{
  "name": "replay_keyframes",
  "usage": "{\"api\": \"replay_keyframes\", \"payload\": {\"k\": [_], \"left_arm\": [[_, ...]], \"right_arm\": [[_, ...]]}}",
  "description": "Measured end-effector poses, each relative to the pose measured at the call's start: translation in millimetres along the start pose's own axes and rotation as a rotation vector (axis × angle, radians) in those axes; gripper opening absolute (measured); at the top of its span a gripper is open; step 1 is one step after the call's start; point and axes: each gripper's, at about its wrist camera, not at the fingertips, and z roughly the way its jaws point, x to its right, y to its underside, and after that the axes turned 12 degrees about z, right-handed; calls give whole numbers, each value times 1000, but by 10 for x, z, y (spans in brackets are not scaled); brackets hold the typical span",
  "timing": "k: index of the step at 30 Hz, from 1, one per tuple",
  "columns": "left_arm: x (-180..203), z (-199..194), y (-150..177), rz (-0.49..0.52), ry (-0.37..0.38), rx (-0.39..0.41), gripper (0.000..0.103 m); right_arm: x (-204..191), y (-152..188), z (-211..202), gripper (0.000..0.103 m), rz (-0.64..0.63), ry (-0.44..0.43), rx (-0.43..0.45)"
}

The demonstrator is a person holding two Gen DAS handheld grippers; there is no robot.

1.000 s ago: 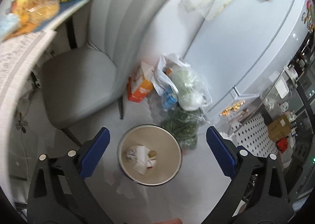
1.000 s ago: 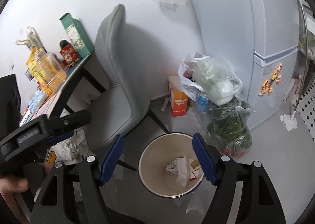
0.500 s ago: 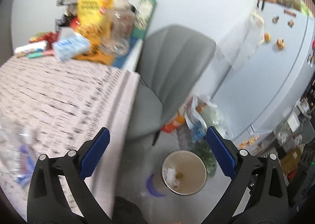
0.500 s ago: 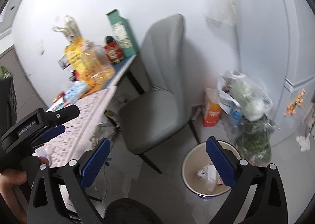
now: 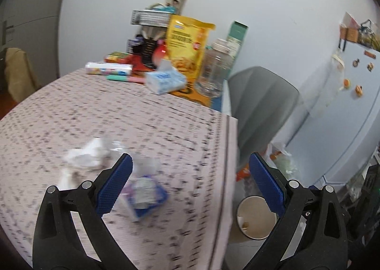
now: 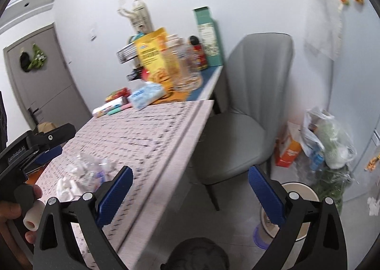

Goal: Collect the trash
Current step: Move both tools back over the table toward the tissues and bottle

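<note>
Patterned pink cloth covers the bench [image 5: 147, 127], and we judge its slack surface could drag if a finger catches it, pulling the groceries at the far end along. Off the bench's right edge, down on the floor, stands the trash bin [image 5: 255, 219]; a piece carried across that gap could fall short beside it. Our left hand-held gripper [image 5: 190, 184] hangs released and empty, jaws wide, over the near bench. Our right hand-held gripper [image 6: 191, 195] is likewise released and empty, over the bench edge. The trash lies near us: a blue-and-clear crumpled wrapper [image 5: 144, 195] just beside the left finger, and white crumpled tissue [image 5: 89, 154] left of it. Both look light, so a shallow pinch may let them slip.
</note>
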Motion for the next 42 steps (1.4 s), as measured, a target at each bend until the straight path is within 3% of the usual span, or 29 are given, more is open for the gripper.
{"api": "replay_keyframes", "payload": {"k": [6,16,29,42], "left_arm": [[-433,-332,142,-43,-61,29,97],[-757,-668,483,-86,-110,36,97],[-1115,-692,1046,-163,-161,-41,97],[-1520,-773,1429,-255,-149,-72,97]], "right_arm": [[-470,131,47,95,-68,-49,-30],[-989,419,85,95,-158,-112,-84],[-1243,692,192,95,-218,-154,-141],[-1487,989,288,92,-307,-211,-211]]}}
